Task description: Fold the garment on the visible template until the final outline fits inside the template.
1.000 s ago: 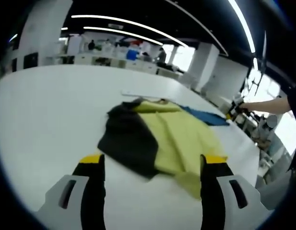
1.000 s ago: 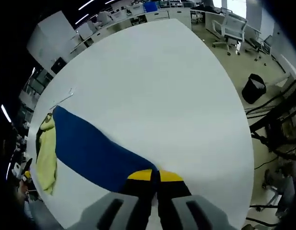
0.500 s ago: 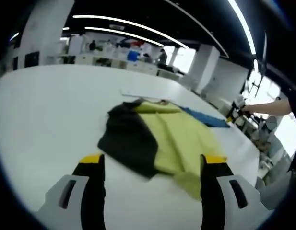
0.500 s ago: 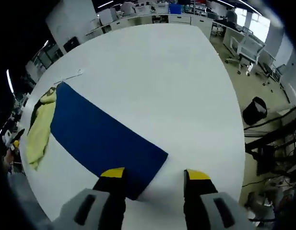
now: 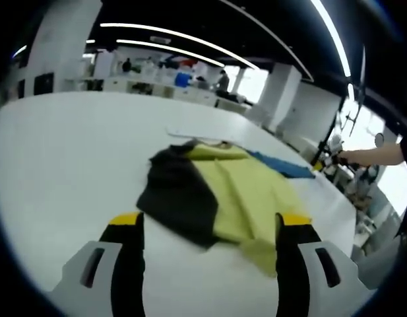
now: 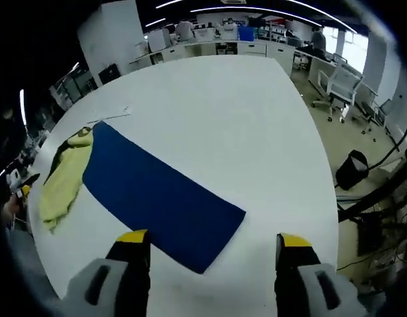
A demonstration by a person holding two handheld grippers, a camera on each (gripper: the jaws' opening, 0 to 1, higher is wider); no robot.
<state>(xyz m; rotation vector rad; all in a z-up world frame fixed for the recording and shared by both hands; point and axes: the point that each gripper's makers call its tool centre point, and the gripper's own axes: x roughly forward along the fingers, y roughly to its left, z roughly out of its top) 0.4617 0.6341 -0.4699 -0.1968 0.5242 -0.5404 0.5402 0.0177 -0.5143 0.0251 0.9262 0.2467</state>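
Observation:
A crumpled yellow-green and black garment [image 5: 216, 198] lies on the white table [image 5: 64, 152], just beyond my open left gripper [image 5: 210, 228], which holds nothing. Behind it shows a strip of the blue template [image 5: 282, 165]. In the right gripper view the blue template [image 6: 160, 198] lies flat as a long rectangle, with the garment [image 6: 64, 178] at its far left end, only partly on it. My right gripper [image 6: 208, 247] hovers open over the template's near corner. The other gripper [image 5: 328, 158] shows small at the right, in a person's hand.
The white table [image 6: 243, 112] is wide and bare around the template. A thin white strip [image 6: 111, 117] lies by the template's far corner. Off the table's right edge stand office chairs [image 6: 342, 86] and a black bin [image 6: 351, 168]. Desks and people fill the background.
My right gripper has opened, letting go of the template's corner, and has pulled back and up. The template now lies flat. The left gripper and garment have not moved.

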